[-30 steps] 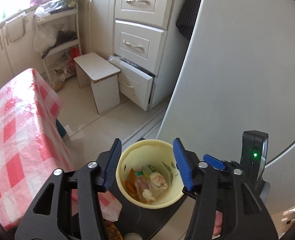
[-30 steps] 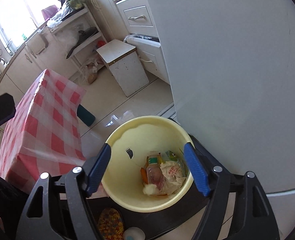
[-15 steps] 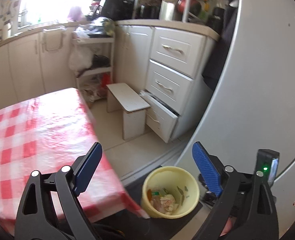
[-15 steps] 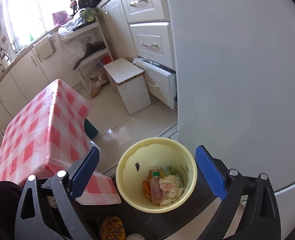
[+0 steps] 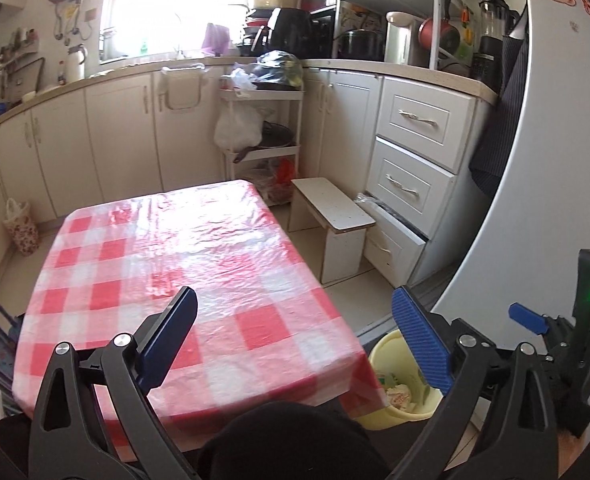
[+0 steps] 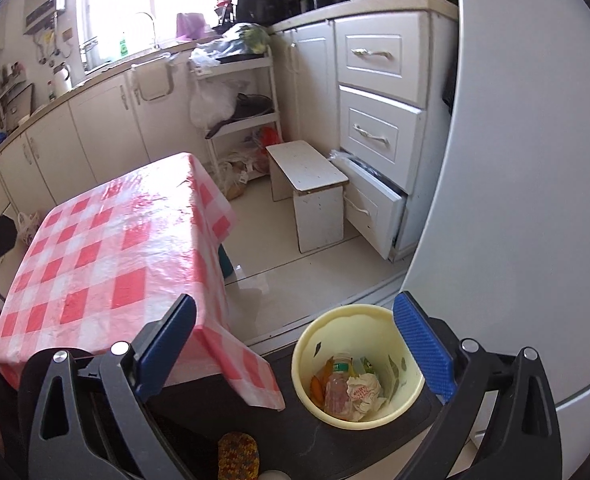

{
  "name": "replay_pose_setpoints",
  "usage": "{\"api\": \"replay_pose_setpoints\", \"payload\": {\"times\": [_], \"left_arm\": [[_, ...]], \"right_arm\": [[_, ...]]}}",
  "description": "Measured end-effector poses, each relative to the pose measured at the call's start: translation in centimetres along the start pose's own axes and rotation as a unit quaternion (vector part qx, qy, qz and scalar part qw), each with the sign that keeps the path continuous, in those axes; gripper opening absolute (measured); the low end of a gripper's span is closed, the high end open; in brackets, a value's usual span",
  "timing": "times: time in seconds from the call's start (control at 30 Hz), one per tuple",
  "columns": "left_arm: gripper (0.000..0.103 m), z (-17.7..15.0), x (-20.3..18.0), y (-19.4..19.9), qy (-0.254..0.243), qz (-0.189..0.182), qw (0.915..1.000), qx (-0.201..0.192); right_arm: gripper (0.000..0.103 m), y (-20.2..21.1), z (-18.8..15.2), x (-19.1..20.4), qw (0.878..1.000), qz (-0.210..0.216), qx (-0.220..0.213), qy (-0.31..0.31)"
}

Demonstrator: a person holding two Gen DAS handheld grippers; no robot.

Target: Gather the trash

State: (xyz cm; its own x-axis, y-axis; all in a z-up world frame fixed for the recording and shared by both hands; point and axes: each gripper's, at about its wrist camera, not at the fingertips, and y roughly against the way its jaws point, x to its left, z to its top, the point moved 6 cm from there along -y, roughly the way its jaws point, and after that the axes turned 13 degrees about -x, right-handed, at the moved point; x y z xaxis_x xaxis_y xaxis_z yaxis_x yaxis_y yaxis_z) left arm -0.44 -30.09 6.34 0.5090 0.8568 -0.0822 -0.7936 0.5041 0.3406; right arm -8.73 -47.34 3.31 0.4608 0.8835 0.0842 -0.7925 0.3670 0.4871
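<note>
Fingers on both grippers stand wide apart with nothing between them, having just been opening: the left gripper (image 5: 293, 334) hangs over the near edge of the worktop (image 5: 183, 256) in its red-and-white check cloth, and the right gripper (image 6: 295, 344) hangs above the floor between worktop and bin. Left to right in the right wrist view come the worktop, a strip of pale floor (image 6: 295, 268), then the yellow bin (image 6: 359, 364), which stands on a black mat (image 6: 307, 436) just beside the worktop's hanging cloth and near the white fridge (image 6: 535, 184). Inside the bin lie a small bottle (image 6: 337, 388), a crumpled paper (image 6: 363, 394) and other scraps, some orange and green. In the left wrist view the bin (image 5: 391, 360) shows only in part, behind the right-hand finger (image 5: 421, 340). Further back a white stool (image 6: 307, 184) stands before the drawers (image 6: 379, 92), the lowest of which is ajar.
</note>
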Motion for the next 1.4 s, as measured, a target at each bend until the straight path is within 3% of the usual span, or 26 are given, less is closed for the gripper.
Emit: {"api": "replay_pose_setpoints", "payload": {"times": [0.73,1.4], "left_arm": [[0.096,1.1,6.3,6.6,0.000,0.075,0.9963,-0.043],[0.096,1.1,9.4,8.7,0.006,0.127,0.9902,-0.057]], "right_arm": [[0.096,4.8,3.2,6.9,0.996,0.055,-0.050,0.045],[0.096,5.5,3.1,10.2,0.993,0.080,-0.047,0.068]]}}
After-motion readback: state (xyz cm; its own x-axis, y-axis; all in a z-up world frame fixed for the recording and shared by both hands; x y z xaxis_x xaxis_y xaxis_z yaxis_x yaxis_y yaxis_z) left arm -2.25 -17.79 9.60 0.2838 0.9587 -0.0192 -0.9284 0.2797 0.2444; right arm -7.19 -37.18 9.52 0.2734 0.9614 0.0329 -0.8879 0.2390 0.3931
